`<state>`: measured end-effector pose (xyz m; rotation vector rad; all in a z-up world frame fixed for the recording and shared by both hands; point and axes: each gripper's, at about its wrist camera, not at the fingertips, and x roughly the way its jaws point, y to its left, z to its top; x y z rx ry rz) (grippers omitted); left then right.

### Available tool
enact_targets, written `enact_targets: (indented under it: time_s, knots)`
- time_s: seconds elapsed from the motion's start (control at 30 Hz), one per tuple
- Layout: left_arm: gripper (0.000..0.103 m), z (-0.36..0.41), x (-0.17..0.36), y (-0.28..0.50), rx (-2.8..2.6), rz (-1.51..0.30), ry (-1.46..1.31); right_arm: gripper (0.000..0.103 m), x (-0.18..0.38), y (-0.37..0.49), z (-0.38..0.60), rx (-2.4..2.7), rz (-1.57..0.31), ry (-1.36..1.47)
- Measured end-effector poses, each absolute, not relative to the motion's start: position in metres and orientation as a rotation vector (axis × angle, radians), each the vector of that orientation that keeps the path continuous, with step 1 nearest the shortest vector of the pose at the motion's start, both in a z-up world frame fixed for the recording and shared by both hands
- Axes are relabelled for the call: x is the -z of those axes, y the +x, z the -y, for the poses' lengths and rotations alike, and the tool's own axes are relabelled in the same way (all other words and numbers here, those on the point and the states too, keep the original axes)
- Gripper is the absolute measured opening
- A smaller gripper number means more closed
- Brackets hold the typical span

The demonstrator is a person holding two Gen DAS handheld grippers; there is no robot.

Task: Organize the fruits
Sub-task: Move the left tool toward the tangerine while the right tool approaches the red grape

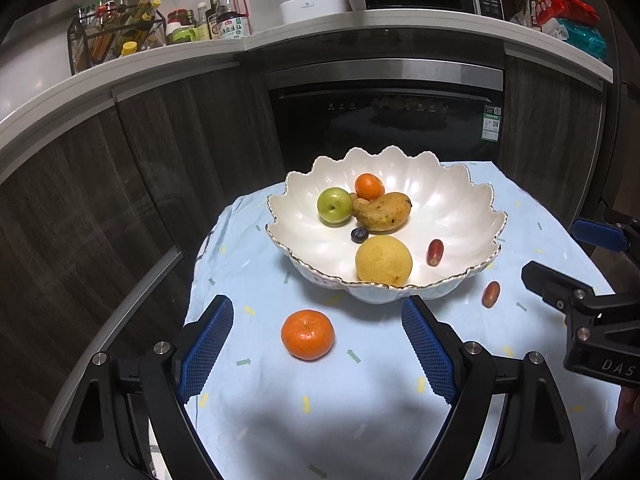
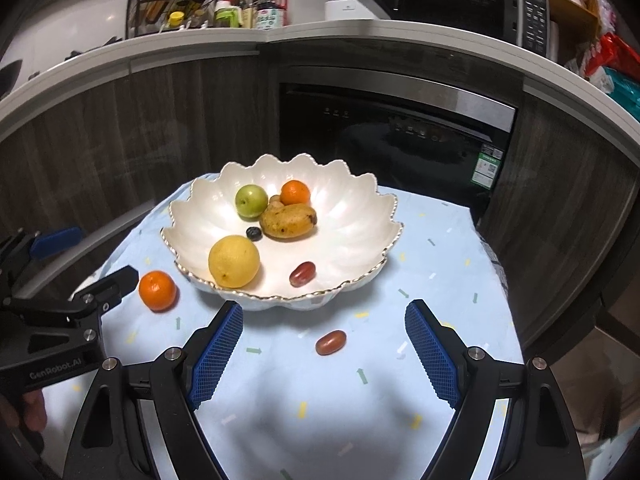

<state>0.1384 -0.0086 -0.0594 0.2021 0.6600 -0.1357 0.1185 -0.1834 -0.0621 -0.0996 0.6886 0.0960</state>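
A white scalloped bowl (image 1: pixel 452 204) (image 2: pixel 352 216) stands on a light blue cloth. In it lie a green apple (image 1: pixel 335 205), a small orange (image 1: pixel 369 187), a mango (image 1: pixel 384 211), a blueberry (image 1: pixel 359 234), a lemon (image 1: pixel 383 260) and a red date (image 1: pixel 435 252). A tangerine (image 1: pixel 307 334) (image 2: pixel 157 290) lies on the cloth in front of the bowl, between the fingers of my open, empty left gripper (image 1: pixel 318 344). A second red date (image 1: pixel 491 294) (image 2: pixel 330 342) lies on the cloth, between the fingers of my open, empty right gripper (image 2: pixel 324 350).
The cloth-covered table (image 1: pixel 280 400) ends close to dark wood cabinets and a black oven (image 1: pixel 384 120) behind it. A counter above holds bottles in a rack (image 1: pixel 116 28), a rice cooker and a microwave.
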Motion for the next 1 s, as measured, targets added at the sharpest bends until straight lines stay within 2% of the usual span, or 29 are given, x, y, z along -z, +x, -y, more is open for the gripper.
enact_targets:
  time_s: [0.77, 1.0]
  knots:
    - [0.086, 0.005, 0.11, 0.178, 0.127, -0.733, 0.255, 0.084, 0.123, 0.153, 0.18, -0.143, -0.792, -0.156]
    - [0.082, 0.003, 0.126, 0.189, 0.139, -0.778, 0.25, 0.084, 0.136, 0.164, 0.182, -0.154, -0.826, -0.139]
